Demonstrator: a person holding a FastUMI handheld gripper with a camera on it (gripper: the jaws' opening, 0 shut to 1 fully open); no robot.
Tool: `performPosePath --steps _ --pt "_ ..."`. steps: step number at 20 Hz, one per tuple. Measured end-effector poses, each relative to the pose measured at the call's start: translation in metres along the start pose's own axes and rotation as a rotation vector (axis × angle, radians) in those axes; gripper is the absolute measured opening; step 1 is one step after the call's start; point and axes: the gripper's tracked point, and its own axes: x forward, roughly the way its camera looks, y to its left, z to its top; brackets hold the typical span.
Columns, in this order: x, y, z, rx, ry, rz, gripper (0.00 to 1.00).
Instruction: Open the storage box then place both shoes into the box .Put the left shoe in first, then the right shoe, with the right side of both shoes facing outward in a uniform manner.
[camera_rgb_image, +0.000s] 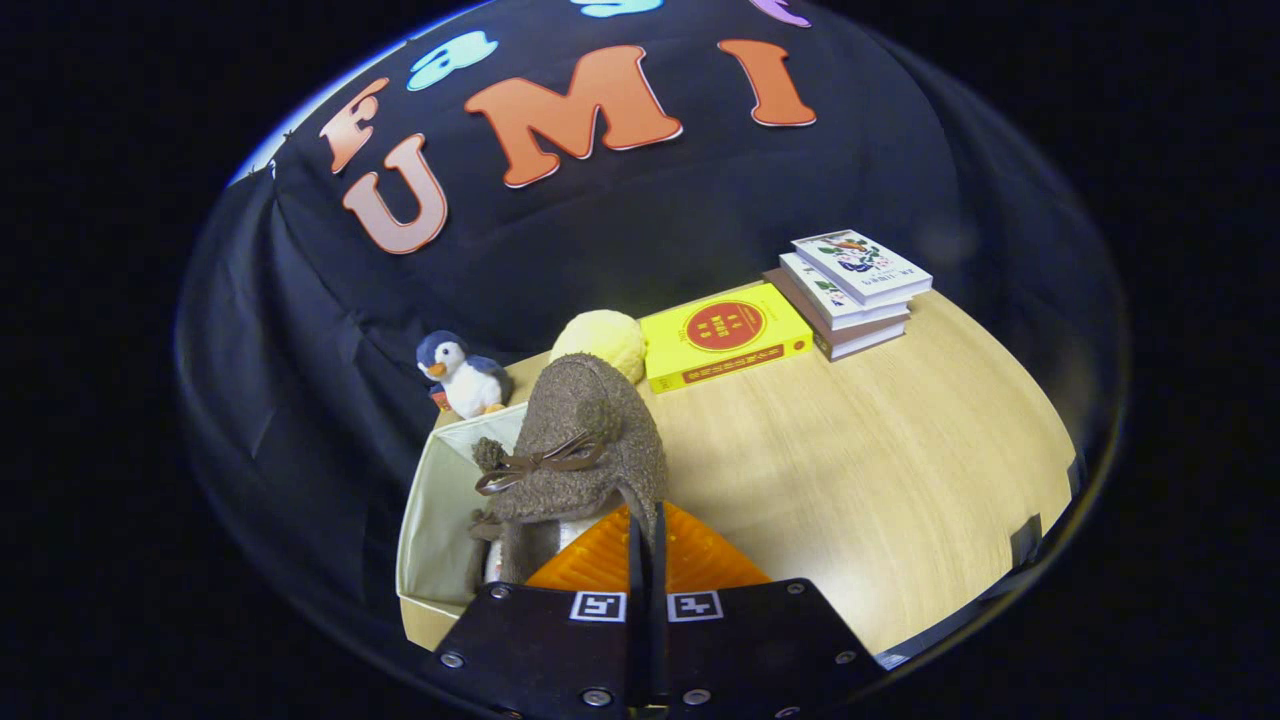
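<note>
My gripper (645, 545) is shut on the rim of a brown fuzzy shoe (590, 440) with a thin brown bow on its top. The shoe hangs just ahead of the fingers, toe pointing away, over the right part of an open cream storage box (435, 500). Under the held shoe, inside the box, part of a second brown shoe (490, 560) with a pale lining shows. The held shoe hides the rest of the box's inside.
A wooden table (880, 480) spreads to the right of the box. Beyond the box stand a penguin plush (462, 375) and a yellow plush ball (600, 340). A yellow book (725, 335) and a stack of books (850, 290) lie further back right.
</note>
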Motion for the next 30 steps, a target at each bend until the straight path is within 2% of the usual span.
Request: performPosePath --steps 5,8,20,22,23,26,28,30 --pt "0.002 0.065 0.004 -0.010 -0.030 0.050 0.01" --pt "0.013 0.086 -0.004 -0.031 -0.018 0.051 0.01" --pt "0.056 0.092 -0.053 -0.068 0.072 -0.041 0.03" --pt "0.055 0.095 -0.052 -0.060 0.063 -0.027 0.06" --pt "0.051 0.097 -0.048 -0.042 0.050 -0.016 0.12" --pt "0.037 0.092 -0.027 -0.036 -0.002 -0.016 0.23" --pt "0.026 0.084 -0.017 -0.033 -0.030 -0.020 0.34" --pt "0.015 0.073 -0.007 -0.035 -0.060 -0.032 0.53"
